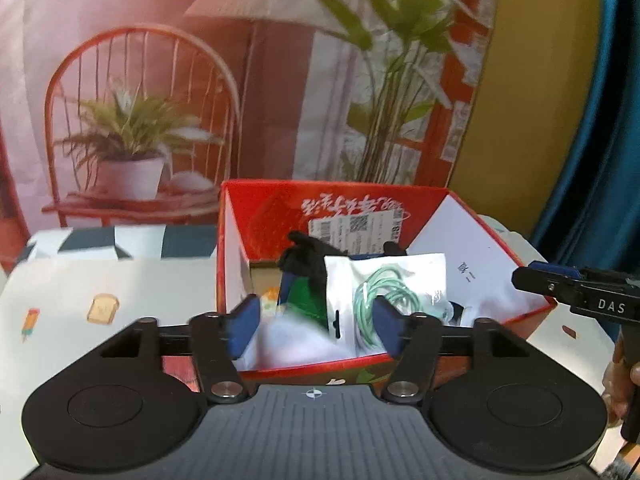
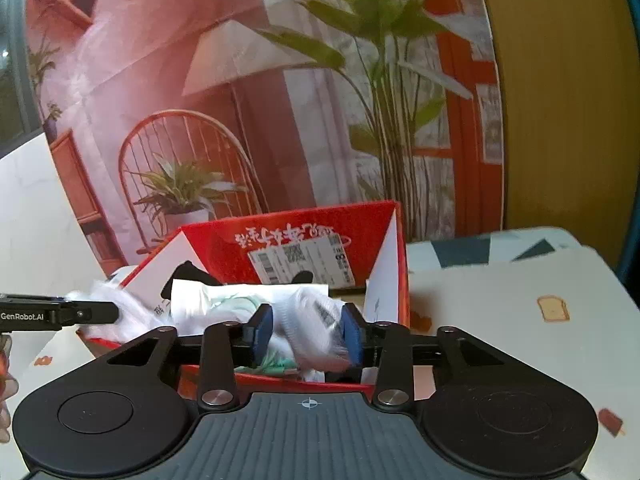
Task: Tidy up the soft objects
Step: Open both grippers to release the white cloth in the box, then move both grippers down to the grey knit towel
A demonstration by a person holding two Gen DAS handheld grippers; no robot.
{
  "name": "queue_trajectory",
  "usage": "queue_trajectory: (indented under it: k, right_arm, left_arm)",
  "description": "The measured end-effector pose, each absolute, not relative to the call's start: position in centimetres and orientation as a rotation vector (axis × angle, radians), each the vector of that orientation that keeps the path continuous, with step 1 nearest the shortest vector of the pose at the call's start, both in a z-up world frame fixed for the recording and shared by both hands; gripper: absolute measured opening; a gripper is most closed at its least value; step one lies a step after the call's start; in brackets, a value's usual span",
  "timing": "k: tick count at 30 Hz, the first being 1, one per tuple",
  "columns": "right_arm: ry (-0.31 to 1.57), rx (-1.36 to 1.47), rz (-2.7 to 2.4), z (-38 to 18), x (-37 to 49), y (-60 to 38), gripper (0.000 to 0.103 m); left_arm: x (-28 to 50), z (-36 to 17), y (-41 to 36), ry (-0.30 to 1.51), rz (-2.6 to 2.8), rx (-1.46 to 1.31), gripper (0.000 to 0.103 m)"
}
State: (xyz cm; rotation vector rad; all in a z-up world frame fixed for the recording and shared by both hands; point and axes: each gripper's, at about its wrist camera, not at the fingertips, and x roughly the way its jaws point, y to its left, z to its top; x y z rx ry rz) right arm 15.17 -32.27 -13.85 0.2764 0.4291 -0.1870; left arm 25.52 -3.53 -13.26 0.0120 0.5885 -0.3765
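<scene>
A red cardboard box (image 1: 280, 208) stands open on the table and also shows in the right wrist view (image 2: 304, 236). Inside lie a white bag with a green coiled cable (image 1: 384, 292), a black cloth (image 1: 308, 256), a green item (image 1: 306, 300) and white soft things. My left gripper (image 1: 316, 320) is open over the box's near edge, empty. My right gripper (image 2: 308, 332) is closed on a white soft bundle with grey stripes (image 2: 316, 328), held over the box's near edge. The right gripper also shows at the right of the left wrist view (image 1: 532, 278).
The table has a white cloth with toast and ice-lolly prints (image 1: 104, 308). A printed backdrop with a chair and plants (image 1: 132, 120) stands behind the box. A blue curtain (image 1: 608, 120) hangs at far right. White soft material (image 2: 116, 312) lies at the box's left side.
</scene>
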Motion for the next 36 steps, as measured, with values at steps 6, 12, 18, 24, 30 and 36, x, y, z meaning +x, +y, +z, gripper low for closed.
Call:
queue_trajectory:
  k: [6,12,18,24,30,36]
  right_arm:
    - [0.364,0.226,-0.198,-13.5,13.6,-31.3,0.049]
    - [0.265,0.154,-0.225,-14.1,10.5,-29.5,0.060]
    - [0.235,0.108,-0.288,-16.9,7.6,-27.7,0.060]
    - [0.316,0.181,-0.305,-20.2,7.2,-28.0,0.061]
    - [0.430,0.239,-0.317,-23.0,9.1,-28.8,0.060]
    - [0.483,0.310,-0.311,-24.6,10.8,-29.7,0.060]
  left_arm:
    - [23.4,-12.8,-3.6,0.528,-0.354,0.062,0.069]
    - [21.1,-13.4,-1.7,0.487,-0.291,0.015,0.074]
    - [18.9,-15.4,0.1,0.497,-0.240,-0.053,0.074]
    - [19.4,-18.9,0.5,0.587,-0.218,-0.095,0.075]
    - [20.9,-22.3,0.2,0.659,-0.206,-0.116,0.074]
    - [21.8,-23.9,0.0,0.685,-0.216,-0.133,0.074]
